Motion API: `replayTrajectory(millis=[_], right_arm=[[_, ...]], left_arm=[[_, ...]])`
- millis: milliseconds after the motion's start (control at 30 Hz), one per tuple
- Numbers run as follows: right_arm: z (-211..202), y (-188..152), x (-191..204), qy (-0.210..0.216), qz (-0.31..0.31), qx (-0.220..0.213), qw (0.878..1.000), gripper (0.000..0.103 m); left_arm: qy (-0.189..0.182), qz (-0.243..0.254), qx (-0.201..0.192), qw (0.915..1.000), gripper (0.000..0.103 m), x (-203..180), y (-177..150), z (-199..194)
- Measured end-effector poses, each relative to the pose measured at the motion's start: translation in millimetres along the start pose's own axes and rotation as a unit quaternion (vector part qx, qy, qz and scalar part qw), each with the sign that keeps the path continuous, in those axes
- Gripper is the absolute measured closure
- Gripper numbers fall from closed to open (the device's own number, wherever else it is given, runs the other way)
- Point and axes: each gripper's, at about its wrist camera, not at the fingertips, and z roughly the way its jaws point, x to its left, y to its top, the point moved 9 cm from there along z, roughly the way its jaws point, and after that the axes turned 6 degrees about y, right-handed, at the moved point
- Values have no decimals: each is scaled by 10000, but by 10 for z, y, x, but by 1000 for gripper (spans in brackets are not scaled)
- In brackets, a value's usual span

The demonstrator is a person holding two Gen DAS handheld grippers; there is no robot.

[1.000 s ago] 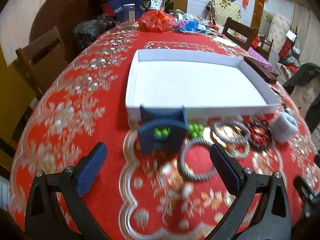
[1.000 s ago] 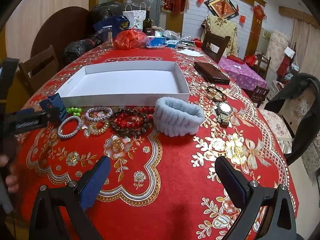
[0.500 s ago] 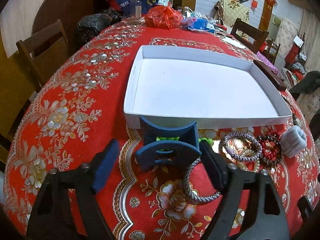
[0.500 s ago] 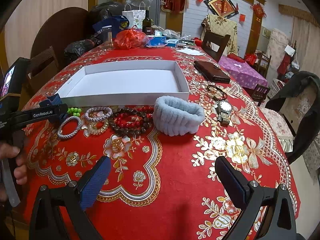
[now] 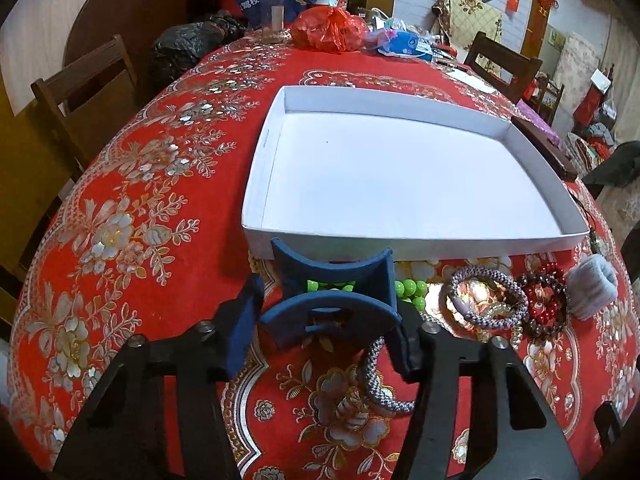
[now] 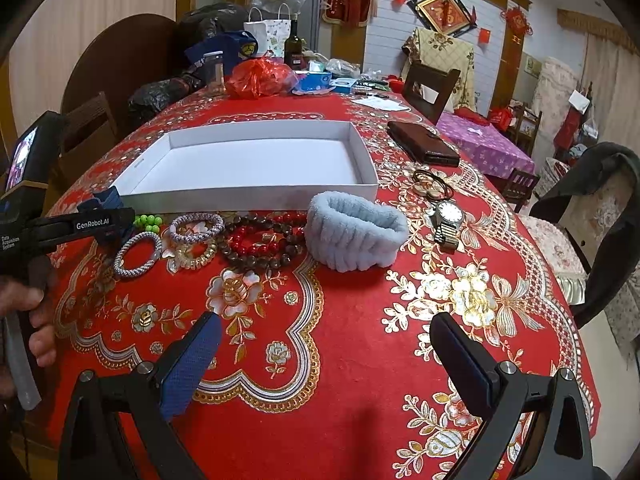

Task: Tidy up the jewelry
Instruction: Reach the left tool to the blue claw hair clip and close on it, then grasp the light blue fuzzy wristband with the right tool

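Right up against the near wall of the white box (image 5: 400,250) sits a dark blue stand (image 5: 332,304), and the left gripper (image 5: 324,332) has just been closing around it. The right pad looks to be touching the stand's edge, but there's a sliver of gap on the left, so I'd call it not quite clamped yet. My guess is it's grabbing the stand to lift it into the box, which is empty so far.

The stand looks like curved foam with a slot cut in it, green beads (image 5: 408,290) peeking out behind. A grey rope bracelet (image 5: 380,380) lies partly under the right finger, so it might snag.

The right gripper (image 6: 320,364) hovers wide open over bare tablecloth, holding nothing.
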Motion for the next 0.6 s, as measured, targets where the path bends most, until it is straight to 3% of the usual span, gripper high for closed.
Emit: replayTrajectory(millis=[67, 433, 600], right_arm=[[-1, -3, -1, -16, -10, 9, 10000, 0], [3, -9, -40, -58, 1, 15, 10000, 0], [-25, 78, -211, 20, 334, -275, 9991, 0]], left_arm=[[-25, 39, 7, 10000, 57, -18, -8, 2], [-59, 81, -20, 9999, 57, -23, -27, -34], [-250, 62, -233, 9994, 57, -2, -36, -285]])
